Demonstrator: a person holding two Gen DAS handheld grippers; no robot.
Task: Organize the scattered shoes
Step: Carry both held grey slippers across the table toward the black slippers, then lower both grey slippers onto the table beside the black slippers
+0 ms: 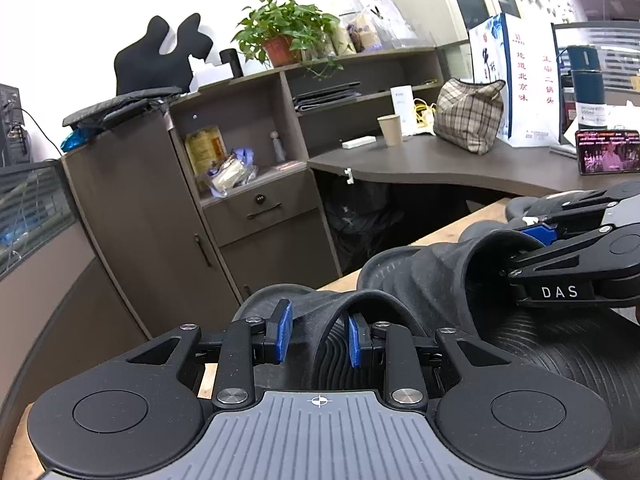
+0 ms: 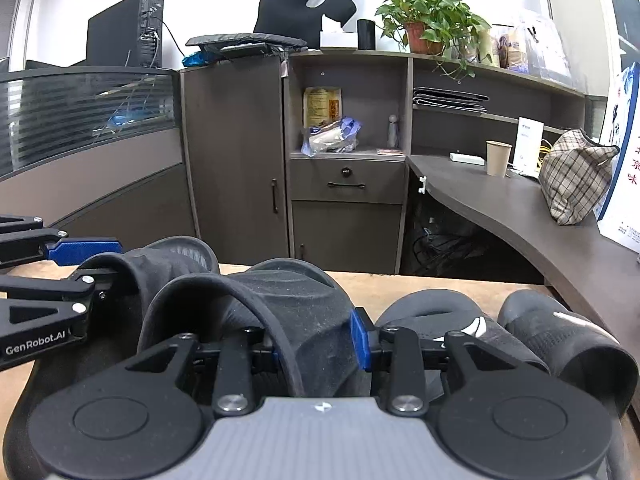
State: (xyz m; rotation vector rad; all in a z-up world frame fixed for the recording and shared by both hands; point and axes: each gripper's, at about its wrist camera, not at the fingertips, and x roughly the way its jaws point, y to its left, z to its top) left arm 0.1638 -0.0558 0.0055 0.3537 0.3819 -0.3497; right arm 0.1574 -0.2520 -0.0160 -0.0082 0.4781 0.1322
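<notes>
**On the wooden tabletop, two grippers hold two dark slippers side by side**

Left wrist view: the left gripper (image 1: pixel 318 338) has its blue pads (image 1: pixel 283 336) closed to a narrow gap across the upper of the left slipper (image 1: pixel 320 312), one pad outside the upper and the other inside the foot opening. This slipper's long axis runs straight away from the gripper, toe toward the brown cabinet (image 1: pixel 160 220). Just to its right lies the right slipper (image 1: pixel 432 276), roughly parallel and touching or nearly touching. The right gripper (image 1: pixel 528 248) comes in from the right edge with its fingers reaching into that slipper's opening.

Right wrist view: the right gripper (image 2: pixel 316 344) is clamped on the wall of the right slipper (image 2: pixel 288 304); one pad shows at the outer side, the other is hidden inside the opening. The toe points forward, away from the gripper. To its left sits the left slipper (image 2: pixel 176 256) with the left gripper (image 2: pixel 100 264) on it. To the right, on the wooden table (image 2: pixel 460 284), rest two more dark shoes (image 2: pixel 440 316), unheld.

Judgement: each hand is nearest its own slipper, and both axes already point the same way, so lining the pair up seems to need only a small sideways adjustment before release.
</notes>
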